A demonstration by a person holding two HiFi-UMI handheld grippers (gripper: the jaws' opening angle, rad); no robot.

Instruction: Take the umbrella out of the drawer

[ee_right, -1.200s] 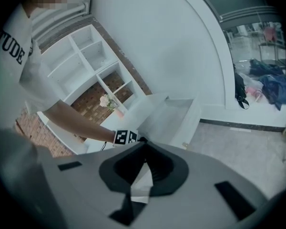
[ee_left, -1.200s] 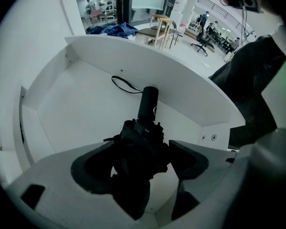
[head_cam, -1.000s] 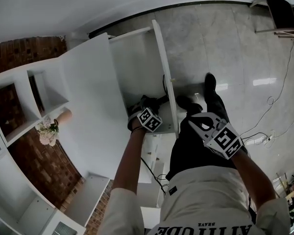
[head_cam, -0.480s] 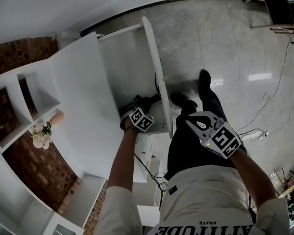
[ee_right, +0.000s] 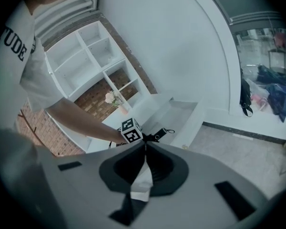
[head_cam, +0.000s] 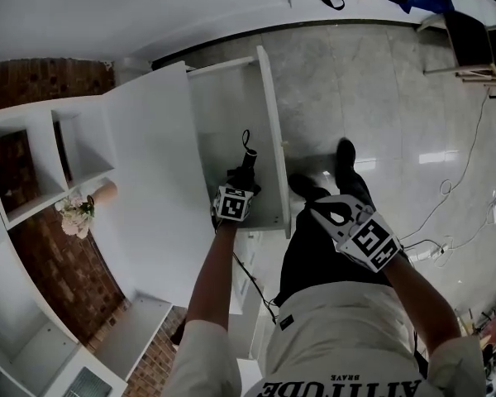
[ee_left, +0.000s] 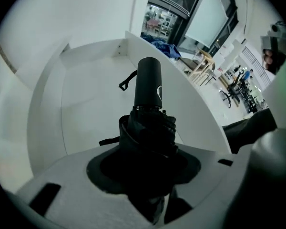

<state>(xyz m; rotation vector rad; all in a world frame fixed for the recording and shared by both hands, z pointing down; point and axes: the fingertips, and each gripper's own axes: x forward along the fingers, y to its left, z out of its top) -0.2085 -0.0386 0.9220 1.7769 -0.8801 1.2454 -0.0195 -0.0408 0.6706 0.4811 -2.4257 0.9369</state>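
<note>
Left gripper (head_cam: 240, 185) was clamped on the black folded umbrella (head_cam: 247, 166). Its jaws had just been closing, with the canopy bundle between them. In the left gripper view the umbrella (ee_left: 148, 116) stuck straight out from the left gripper (ee_left: 145, 163), long axis in line with the jaws. The cylindrical handle (ee_left: 148, 85) was the far end and the folded canopy the near end inside the grip. The handle end pointed toward the back of the open white drawer (head_cam: 230, 110). The wrist strap (ee_left: 127, 80) hung off the handle toward the drawer's left wall. In the head view the umbrella sat over the drawer's front part, just inside the front panel (head_cam: 273, 131), with its axis running along that panel. It was not clear whether it touched the drawer floor. Right gripper (head_cam: 321, 211) was outside the drawer, past the front panel, over the person's legs. Its jaws were pressed together with nothing in them (ee_right: 145, 150), and it faced the drawer (ee_right: 180, 112).
</note>
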